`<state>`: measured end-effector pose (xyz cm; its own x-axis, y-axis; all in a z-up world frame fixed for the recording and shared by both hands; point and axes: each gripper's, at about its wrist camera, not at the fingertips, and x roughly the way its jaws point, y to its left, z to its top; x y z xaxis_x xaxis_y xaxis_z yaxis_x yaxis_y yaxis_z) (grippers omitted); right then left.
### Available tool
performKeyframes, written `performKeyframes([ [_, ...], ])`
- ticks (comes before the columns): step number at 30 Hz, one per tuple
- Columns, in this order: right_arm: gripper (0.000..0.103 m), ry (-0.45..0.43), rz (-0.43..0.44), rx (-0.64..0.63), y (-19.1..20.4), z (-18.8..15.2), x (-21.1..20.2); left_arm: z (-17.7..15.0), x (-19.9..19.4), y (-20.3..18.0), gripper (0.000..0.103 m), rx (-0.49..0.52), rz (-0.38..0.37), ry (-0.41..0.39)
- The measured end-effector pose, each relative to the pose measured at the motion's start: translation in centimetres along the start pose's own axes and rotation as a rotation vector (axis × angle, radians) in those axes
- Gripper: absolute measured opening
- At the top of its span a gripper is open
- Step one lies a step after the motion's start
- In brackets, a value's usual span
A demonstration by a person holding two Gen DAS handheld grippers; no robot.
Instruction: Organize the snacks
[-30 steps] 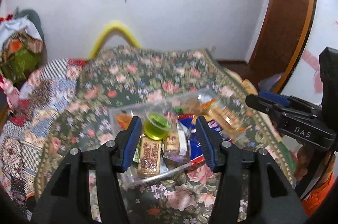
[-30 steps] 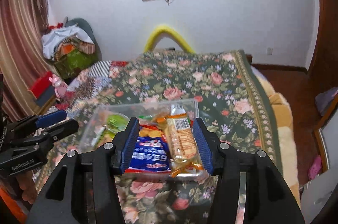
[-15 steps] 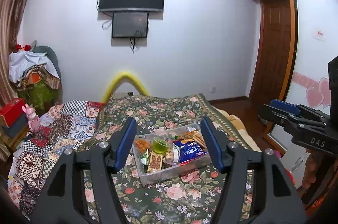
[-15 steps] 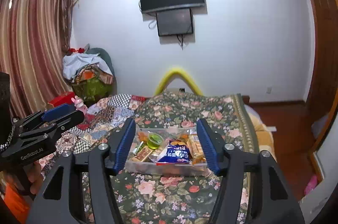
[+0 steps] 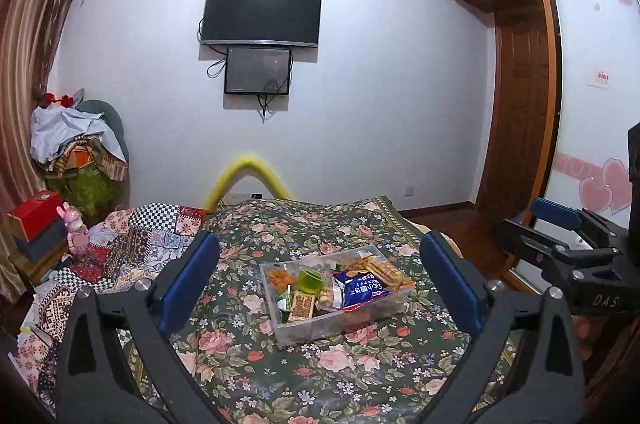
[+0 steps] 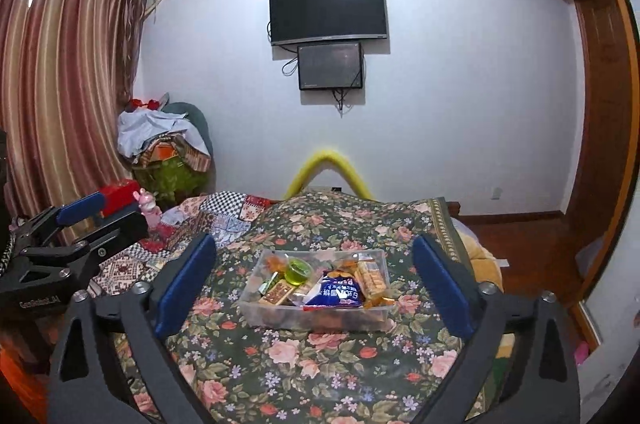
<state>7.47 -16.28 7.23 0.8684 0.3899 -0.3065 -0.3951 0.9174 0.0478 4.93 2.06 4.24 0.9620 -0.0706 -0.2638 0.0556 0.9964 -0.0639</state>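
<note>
A clear plastic box (image 5: 372, 316) (image 6: 280, 316) full of snacks sits on the flowered bedspread. In it lie a blue packet (image 5: 360, 290) (image 6: 338, 294), a green jelly cup (image 5: 310, 280) (image 6: 298, 270), a biscuit pack (image 5: 386, 270) (image 6: 372, 276) and several small bars. My left gripper (image 5: 320, 280) is open and empty, held back from and above the box. My right gripper (image 6: 316, 280) is open and empty too, likewise back from the box. Each gripper shows at the edge of the other's view, the right one (image 5: 568, 244) and the left one (image 6: 76, 236).
The flowered bedspread (image 5: 320, 364) covers the bed, with a patchwork quilt (image 5: 120, 248) on its left. A yellow arch (image 5: 248, 172) stands at the bed's far end. A clothes pile (image 6: 164, 140), a red box (image 5: 34, 214), wall screens and a wooden door surround it.
Both grippers have pulled back and up from the snack box, which now looks small and far. Their jaws stand wider apart than a second ago.
</note>
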Motion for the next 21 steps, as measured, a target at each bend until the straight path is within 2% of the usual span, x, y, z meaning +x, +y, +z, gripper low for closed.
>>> performKeyframes([
  [21, 0.103, -0.002, 0.004, 0.013, 0.2, -0.8, -1.5, -0.2, -0.6, -0.2, 0.102, 0.001, -0.003, -0.008],
])
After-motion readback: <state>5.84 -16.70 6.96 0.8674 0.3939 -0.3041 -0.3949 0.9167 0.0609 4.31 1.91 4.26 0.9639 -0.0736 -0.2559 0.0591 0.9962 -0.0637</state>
